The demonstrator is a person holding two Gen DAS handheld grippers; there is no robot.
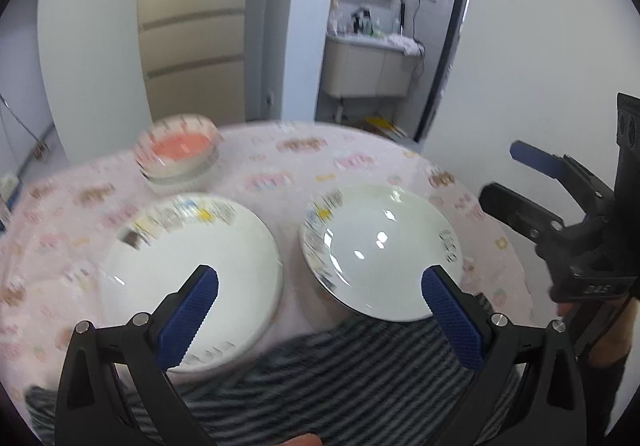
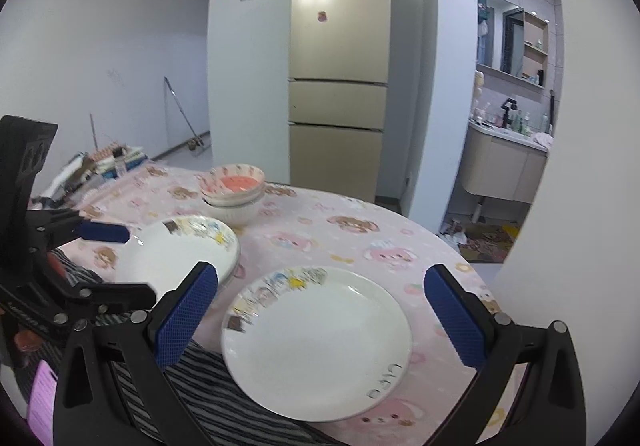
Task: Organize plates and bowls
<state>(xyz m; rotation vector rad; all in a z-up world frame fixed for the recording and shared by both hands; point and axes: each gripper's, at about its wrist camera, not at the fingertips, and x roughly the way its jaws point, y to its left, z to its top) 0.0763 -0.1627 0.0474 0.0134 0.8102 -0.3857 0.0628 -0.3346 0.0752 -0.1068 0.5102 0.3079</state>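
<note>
Hovering, both grippers' blue-padded fingers (image 2: 456, 316) spread wide, grasping nothing. Two white ceramic plates (image 2: 318, 342) (image 2: 180, 250) lie apart on the pink-clothed bench (image 2: 360, 230); patterned bowls (image 2: 234, 192) sit stacked behind. Plates remain unstacked.

Left wrist view is motion-blurred: rim prints on the left plate (image 1: 188, 266) and right plate (image 1: 380, 250) smear to streaks, unreadable. Stacked bowls (image 1: 178, 152) blur too; can't count them there. Tablecloth (image 1: 280, 166) pattern is mush. Left tongs (image 1: 320, 290) cover the left plate's near rim, and their handles run off the bottom edge. Striped cloth (image 1: 340, 374) hides the desk's near edge and is cut off below. Right tongs (image 1: 504, 174) are cropped by the frame's right side. Bathroom counter items (image 2: 516, 120) too small to identify.
</note>
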